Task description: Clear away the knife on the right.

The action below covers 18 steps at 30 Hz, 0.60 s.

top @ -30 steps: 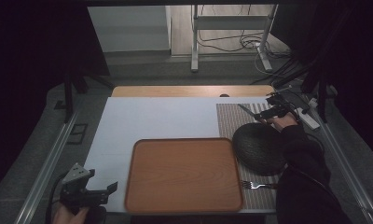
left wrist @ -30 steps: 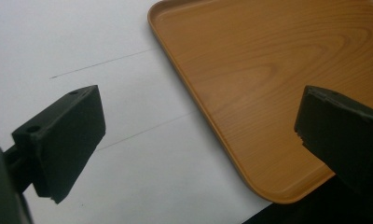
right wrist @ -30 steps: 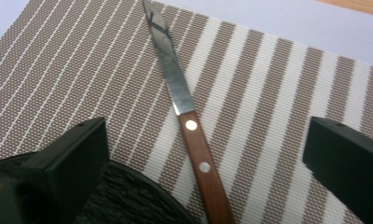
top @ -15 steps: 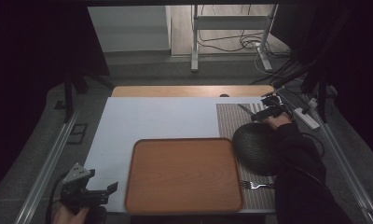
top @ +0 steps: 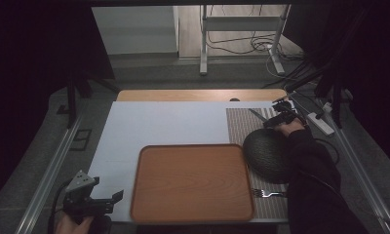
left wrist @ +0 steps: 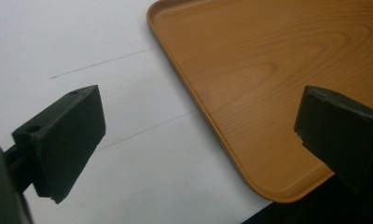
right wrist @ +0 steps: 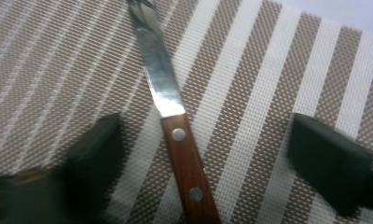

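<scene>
The right gripper (top: 280, 118) sat low over the knife (right wrist: 175, 121), which lay flat on the striped mat (top: 237, 122) at the table's far right, beside a dark bowl (top: 266, 153). Its jaws had just been closing w/ the wooden handle between them, pads not yet touching it. The left gripper (top: 103, 200) hovered near the table's front-left corner, jaws wide, nothing between, just beside the wooden tray (left wrist: 268, 70).

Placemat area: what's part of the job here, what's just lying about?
In play:
- knife, lying on the placemat
- right tongs, open, astride its handle

Lying about:
- tray
- bowl
- fork
- left tongs, open, nothing between them
</scene>
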### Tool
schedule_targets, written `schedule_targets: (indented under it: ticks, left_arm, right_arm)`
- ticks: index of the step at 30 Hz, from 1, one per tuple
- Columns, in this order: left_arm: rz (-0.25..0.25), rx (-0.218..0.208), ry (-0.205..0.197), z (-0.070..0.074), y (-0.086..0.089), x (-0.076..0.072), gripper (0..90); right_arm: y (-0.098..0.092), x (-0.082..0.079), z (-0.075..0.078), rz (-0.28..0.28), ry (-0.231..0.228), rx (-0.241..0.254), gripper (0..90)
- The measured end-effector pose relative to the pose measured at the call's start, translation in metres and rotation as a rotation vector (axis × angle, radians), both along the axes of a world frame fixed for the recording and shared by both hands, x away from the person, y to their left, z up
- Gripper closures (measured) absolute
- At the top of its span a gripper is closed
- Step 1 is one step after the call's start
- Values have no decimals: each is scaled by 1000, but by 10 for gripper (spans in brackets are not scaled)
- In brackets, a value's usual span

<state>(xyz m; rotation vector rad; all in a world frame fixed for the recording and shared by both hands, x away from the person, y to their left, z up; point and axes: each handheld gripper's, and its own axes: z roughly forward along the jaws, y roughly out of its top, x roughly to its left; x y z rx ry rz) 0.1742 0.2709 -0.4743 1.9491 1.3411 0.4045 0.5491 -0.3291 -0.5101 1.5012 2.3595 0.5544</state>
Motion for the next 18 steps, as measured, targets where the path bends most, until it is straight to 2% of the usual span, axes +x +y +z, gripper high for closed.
schedule_targets:
  ticks: [1, 4, 6, 7, 8, 9, 10, 11, 18]
  left_arm:
    - [0, 1, 0, 0, 0, 0, 27]
    - [-1, 3, 0, 0, 0, 0, 27]
    - [0, 2, 0, 0, 0, 0, 27]
    - [0, 3, 0, 0, 0, 0, 27]
    - [0, 2, 0, 0, 0, 0, 27]
    - [0, 2, 0, 0, 0, 0, 27]
    - [0, 3, 0, 0, 0, 0, 27]
    - [0, 3, 0, 0, -1, 0, 27]
    - [0, 5, 0, 0, -1, 0, 28]
  right_arm:
    - [-1, -1, 4, 21, -4, 2, 283]
    - [-2, -2, 7, 53, -3, 6, 496]
    - [-3, -3, 8, 73, -7, 7, 615]
    - [-3, -3, 8, 73, -7, 7, 615]
    - [-4, -4, 9, 94, -4, 5, 699]
    - [-4, -4, 9, 94, -4, 5, 699]
    - [-5, -4, 9, 93, -5, 8, 758]
    - [-7, -4, 9, 97, -6, 19, 768]
    - [-5, -4, 9, 118, -11, -6, 771]
